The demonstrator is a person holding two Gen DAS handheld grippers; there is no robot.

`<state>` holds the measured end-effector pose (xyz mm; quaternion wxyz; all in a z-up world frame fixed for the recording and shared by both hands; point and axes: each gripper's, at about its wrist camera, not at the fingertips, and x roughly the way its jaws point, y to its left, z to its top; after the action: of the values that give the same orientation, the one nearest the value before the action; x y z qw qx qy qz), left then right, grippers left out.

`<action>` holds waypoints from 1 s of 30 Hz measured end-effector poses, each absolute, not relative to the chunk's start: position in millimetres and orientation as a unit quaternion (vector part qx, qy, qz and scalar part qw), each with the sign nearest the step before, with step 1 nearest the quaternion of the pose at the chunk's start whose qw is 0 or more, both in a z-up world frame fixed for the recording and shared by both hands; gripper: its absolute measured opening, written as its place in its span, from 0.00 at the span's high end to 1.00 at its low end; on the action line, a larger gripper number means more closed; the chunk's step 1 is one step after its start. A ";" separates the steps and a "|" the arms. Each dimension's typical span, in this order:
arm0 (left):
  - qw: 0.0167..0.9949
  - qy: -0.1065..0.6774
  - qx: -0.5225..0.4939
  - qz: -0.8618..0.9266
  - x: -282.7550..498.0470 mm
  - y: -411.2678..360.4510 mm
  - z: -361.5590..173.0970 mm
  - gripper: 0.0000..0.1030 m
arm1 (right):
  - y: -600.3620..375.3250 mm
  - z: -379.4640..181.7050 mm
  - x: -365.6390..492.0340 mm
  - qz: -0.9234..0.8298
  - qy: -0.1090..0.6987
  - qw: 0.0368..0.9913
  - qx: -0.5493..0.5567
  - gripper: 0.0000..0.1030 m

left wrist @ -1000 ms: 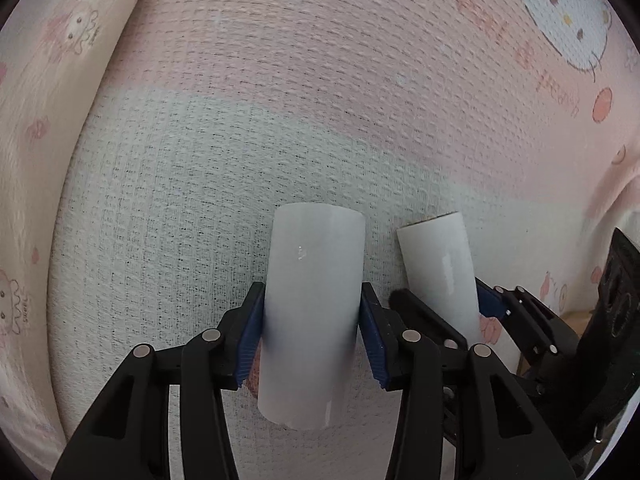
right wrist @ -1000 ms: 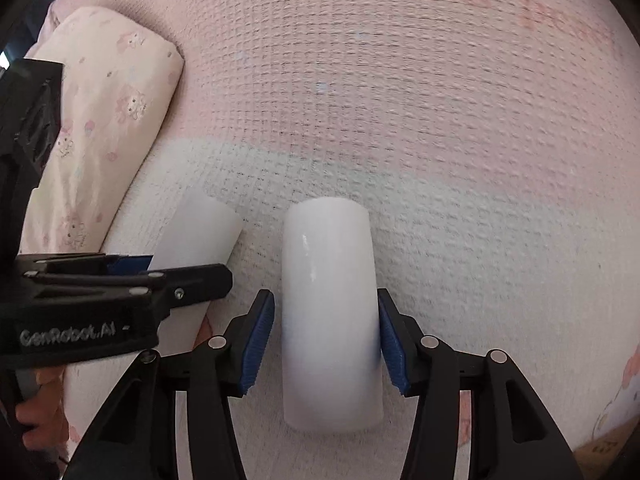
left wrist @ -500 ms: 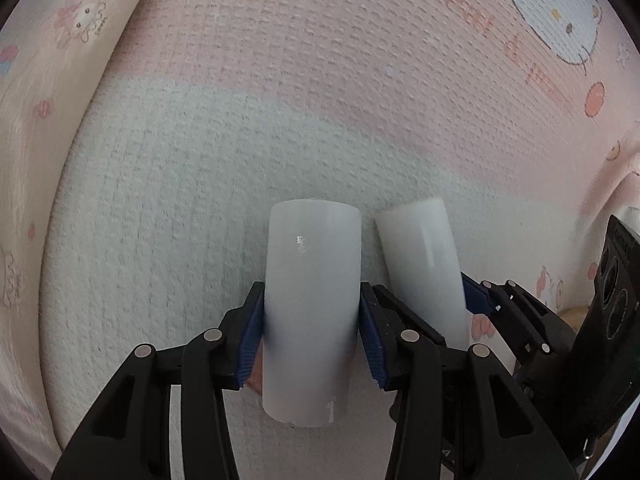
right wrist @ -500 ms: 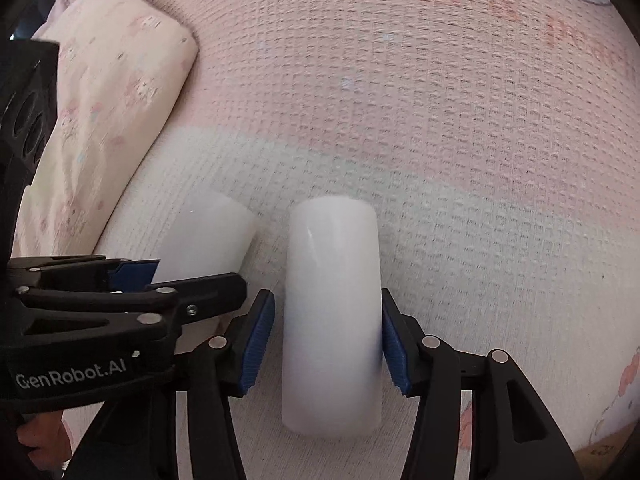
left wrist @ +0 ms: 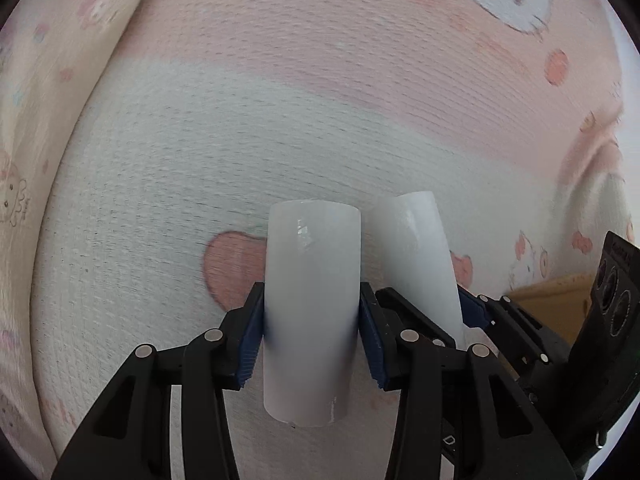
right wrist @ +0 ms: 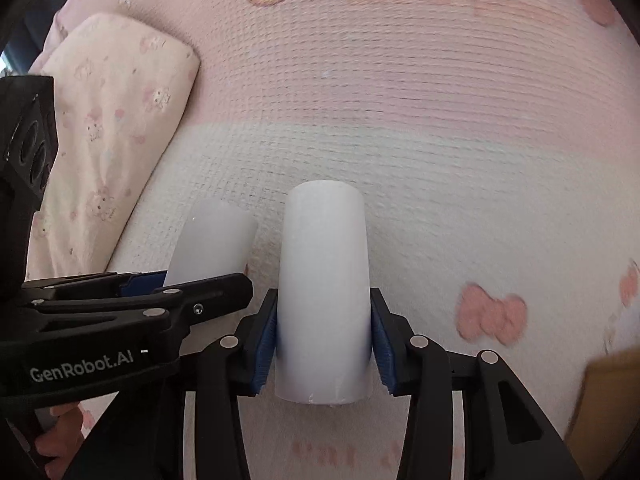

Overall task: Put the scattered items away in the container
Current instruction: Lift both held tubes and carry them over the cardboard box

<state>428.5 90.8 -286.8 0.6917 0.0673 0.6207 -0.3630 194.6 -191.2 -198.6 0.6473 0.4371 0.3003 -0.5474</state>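
I counted two white cylinders [left wrist: 312, 312] [left wrist: 420, 256], one clamped in each of my two grippers [left wrist: 311, 334] [right wrist: 323, 338]. One patterned blanket [left wrist: 280, 100] lay beneath, one pillow [right wrist: 112, 132] far left, and possibly one brown box [right wrist: 608, 408] near right.

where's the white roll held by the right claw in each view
Left wrist view: right of centre, tilted, beside the left claw's own roll, white roll.
Right wrist view: centre, upright between the blue pads.
Shared landmark: the cream pillow at the left edge of both.
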 end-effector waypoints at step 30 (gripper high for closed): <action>0.710 0.402 0.095 -0.570 299.3 48.6 -84.5 0.54 | -49.0 -28.9 109.4 -0.696 0.144 0.623 0.327 0.61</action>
<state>299.3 48.6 -84.5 0.7101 0.0951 0.4022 -0.5701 109.4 -49.0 -28.9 0.6228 0.3271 0.1437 -0.6961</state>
